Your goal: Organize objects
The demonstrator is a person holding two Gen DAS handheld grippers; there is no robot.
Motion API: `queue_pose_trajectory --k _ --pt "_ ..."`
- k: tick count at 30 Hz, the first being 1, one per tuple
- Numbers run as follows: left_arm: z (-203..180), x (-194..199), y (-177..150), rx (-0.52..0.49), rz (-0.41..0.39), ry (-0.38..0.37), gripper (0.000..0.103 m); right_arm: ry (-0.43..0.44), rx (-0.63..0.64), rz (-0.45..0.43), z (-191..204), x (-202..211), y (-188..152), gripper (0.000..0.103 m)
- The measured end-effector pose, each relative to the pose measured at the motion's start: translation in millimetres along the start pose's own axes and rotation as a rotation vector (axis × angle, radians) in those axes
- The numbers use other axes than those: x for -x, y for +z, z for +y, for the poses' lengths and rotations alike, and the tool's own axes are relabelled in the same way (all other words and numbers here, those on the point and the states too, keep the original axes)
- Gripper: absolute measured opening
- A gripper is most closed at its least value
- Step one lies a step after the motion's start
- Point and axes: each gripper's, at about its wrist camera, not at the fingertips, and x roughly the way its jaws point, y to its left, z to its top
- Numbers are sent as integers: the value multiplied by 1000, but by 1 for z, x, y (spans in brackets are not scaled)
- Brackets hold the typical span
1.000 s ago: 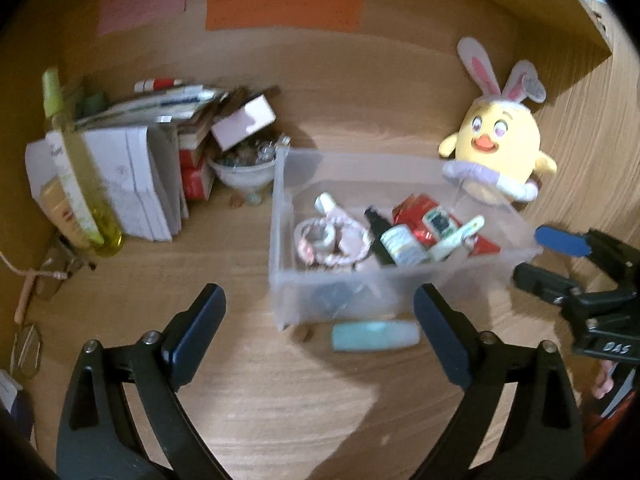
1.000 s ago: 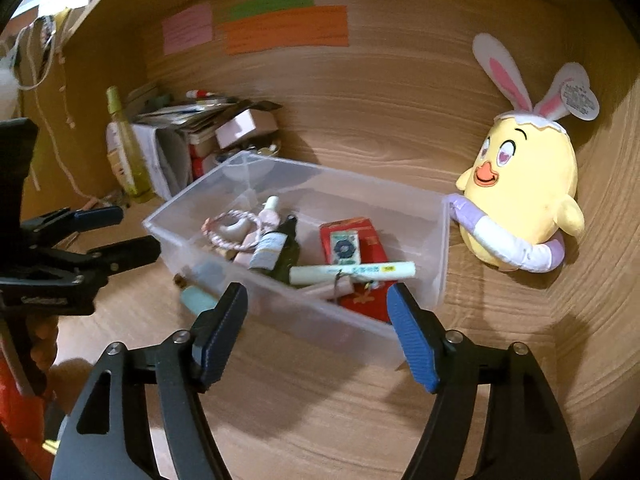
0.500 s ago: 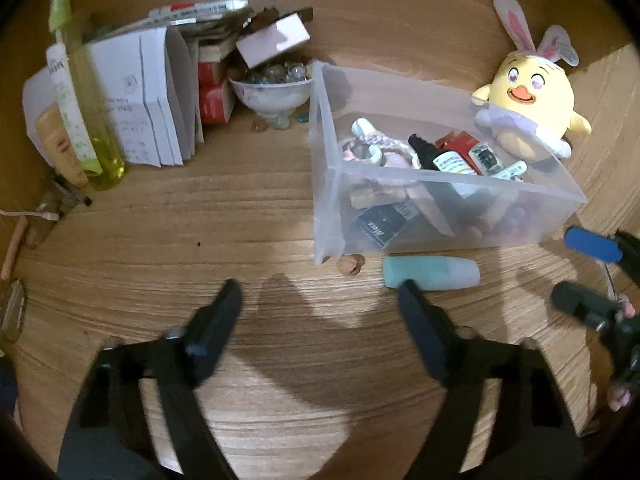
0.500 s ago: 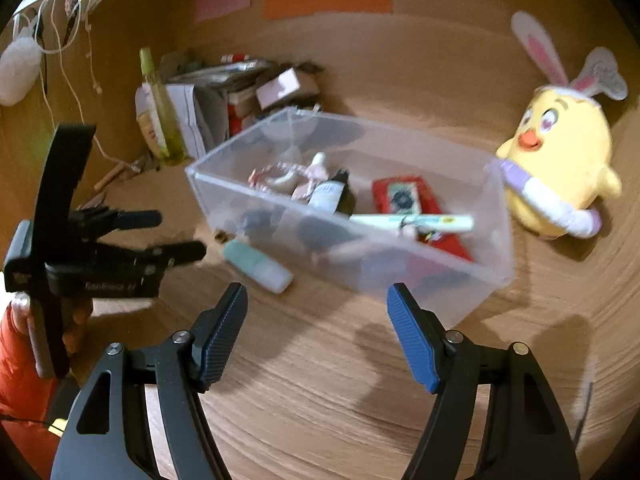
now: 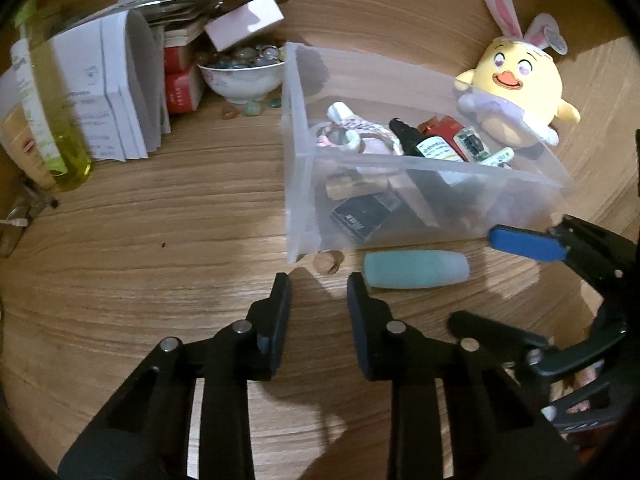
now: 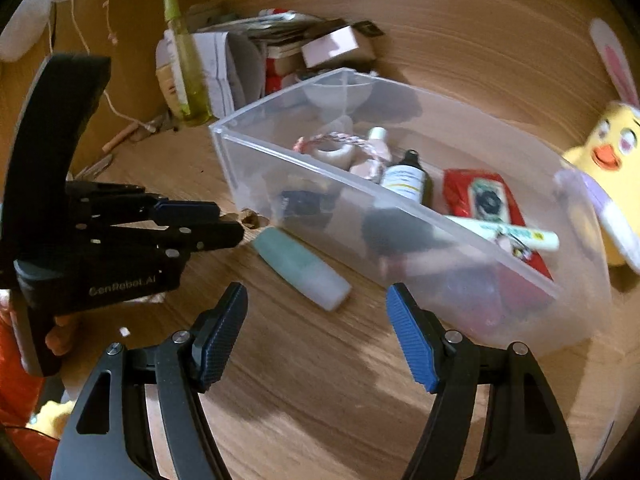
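Note:
A clear plastic bin [image 5: 304, 184] [image 6: 256, 176] on the wooden desk holds a dark bottle [image 5: 424, 144], a red packet [image 6: 480, 196], a tube, and other small items. A teal bottle [image 5: 416, 275] [image 6: 300, 266] lies on its side on the desk by the bin's near wall. A small brown nut-like piece [image 5: 327, 263] [image 6: 251, 218] lies beside it. My left gripper [image 5: 318, 282] [image 6: 230, 224] has its jaws narrowed to a small gap, empty, just short of the brown piece. My right gripper [image 6: 316, 300] is open and empty, near the teal bottle.
A yellow bunny-eared plush [image 5: 520, 88] [image 6: 612, 152] sits right of the bin. A bowl of glass stones [image 5: 242, 68], stacked boxes and papers [image 5: 116, 92] and a yellow-green bottle [image 5: 56, 120] [image 6: 186, 64] crowd the back left. A wooden wall stands behind.
My left gripper has lowered toward the desk and its jaws have narrowed from wide open to a small gap. My right gripper has swung left toward the teal bottle.

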Motion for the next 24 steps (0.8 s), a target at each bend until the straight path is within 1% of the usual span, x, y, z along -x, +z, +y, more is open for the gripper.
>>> queue_pose_trajectory --k 1,2,3,5,7,9,12,16,18,19,20,21,23,24 --pt "-1 -1 1 -5 3 -4 20 -3 8 3 1 -2 1 67" --pt "-2 -1 2 -12 6 -7 14 -17 14 4 3 -4 3 61" --pt "-3 -2 3 -16 6 -7 13 -27 15 3 3 -5 4 59" --pt "-3 -2 3 -15 1 -11 13 -2 15 17 2 -8 5 53" --pt "-1 -3 3 -7 -1 -14 13 -2 15 25 2 -11 5 52" --pt "2 -3 5 5 0 -18 13 -28 22 25 3 -13 6 52" --pt "5 -4 7 19 5 -39 13 -7 21 37 5 -17 9 52" --pt "3 -6 7 16 5 -30 13 -11 36 59 11 -25 8 52" --pt "0 -6 7 11 5 -27 14 -12 45 53 13 -25 7 43" --pt "-1 -7 8 9 5 -27 15 -4 50 51 13 -23 6 32" --pt "-3 -9 9 7 7 -25 15 6 51 52 13 -22 5 29" --pt "-5 -9 9 3 6 -19 16 16 47 55 12 -20 3 29" --pt "-10 -10 10 -11 5 -15 24 10 52 53 12 -16 0 27" --pt "-13 -11 10 -19 5 -14 25 9 57 53 13 -14 -3 25"
